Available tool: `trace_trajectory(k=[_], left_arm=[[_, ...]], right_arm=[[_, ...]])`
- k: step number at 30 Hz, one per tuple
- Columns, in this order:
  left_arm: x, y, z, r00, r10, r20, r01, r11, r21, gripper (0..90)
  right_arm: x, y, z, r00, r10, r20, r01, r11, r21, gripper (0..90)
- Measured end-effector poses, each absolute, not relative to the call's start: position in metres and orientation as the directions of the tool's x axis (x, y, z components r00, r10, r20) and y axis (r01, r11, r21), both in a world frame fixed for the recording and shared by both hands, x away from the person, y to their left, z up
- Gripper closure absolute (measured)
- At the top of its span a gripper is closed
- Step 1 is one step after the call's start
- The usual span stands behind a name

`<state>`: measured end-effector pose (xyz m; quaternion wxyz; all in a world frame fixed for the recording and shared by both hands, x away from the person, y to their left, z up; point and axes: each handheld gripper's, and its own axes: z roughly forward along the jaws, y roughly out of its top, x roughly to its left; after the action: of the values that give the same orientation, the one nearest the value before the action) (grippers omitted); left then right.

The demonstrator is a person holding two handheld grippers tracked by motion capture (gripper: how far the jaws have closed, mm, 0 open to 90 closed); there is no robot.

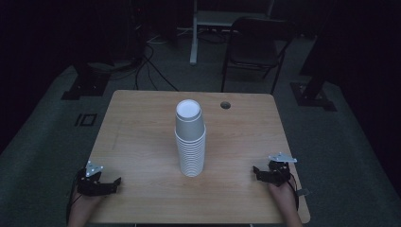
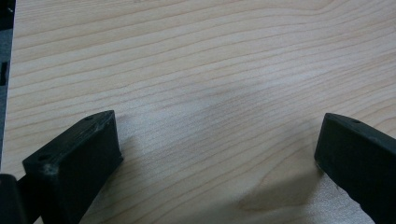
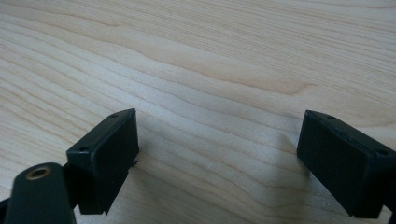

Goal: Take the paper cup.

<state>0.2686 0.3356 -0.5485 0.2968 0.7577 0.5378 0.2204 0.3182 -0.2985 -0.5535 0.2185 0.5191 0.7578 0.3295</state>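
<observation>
High view: cup stack [image 1: 190, 142] stands upright at table [image 1: 142, 142] centre, well apart from both grippers. Its top cup sits loosely and slightly proud of the nested ones below.

Risk, as judged: the stack is tall and narrow; a sideways knock or a pinch low down could topple it, and a squeeze on the top rim could lift several cups together.

Left gripper [image 1: 105, 183] rests at the near left edge and right gripper [image 1: 263, 173] at the near right. On both, jaws stand wide apart, nothing between them, over bare wood.
</observation>
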Motion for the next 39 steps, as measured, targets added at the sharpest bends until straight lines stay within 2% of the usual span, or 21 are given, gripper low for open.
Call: trace_trajectory(k=[18,28,31,33,36,39], left_arm=[[0.266,0.339,-0.547,0.335,0.942,0.002,0.67,-0.24,0.703,1.1],[0.264,0.332,-0.543,0.371,0.928,0.046,0.663,-0.3,0.686,1.1],[0.265,0.327,-0.541,0.395,0.918,0.022,0.657,-0.299,0.692,1.2],[0.266,0.324,-0.539,0.42,0.907,-0.024,0.654,-0.285,0.701,1.1],[0.267,0.318,-0.539,0.444,0.896,0.006,0.616,-0.31,0.725,1.1],[0.268,0.315,-0.539,0.461,0.887,-0.01,0.603,-0.305,0.737,1.2]], right_arm=[[0.318,-0.298,-0.553,-0.365,0.931,0.011,0.643,0.243,0.726,11.9],[0.318,-0.298,-0.553,-0.365,0.931,0.012,0.643,0.243,0.726,11.9],[0.318,-0.298,-0.553,-0.365,0.931,0.012,0.643,0.243,0.726,11.9],[0.318,-0.298,-0.553,-0.365,0.931,0.012,0.643,0.243,0.726,11.9],[0.318,-0.299,-0.553,-0.365,0.931,0.012,0.643,0.243,0.726,11.9],[0.318,-0.299,-0.553,-0.368,0.93,0.012,0.643,0.245,0.726,12.0]])
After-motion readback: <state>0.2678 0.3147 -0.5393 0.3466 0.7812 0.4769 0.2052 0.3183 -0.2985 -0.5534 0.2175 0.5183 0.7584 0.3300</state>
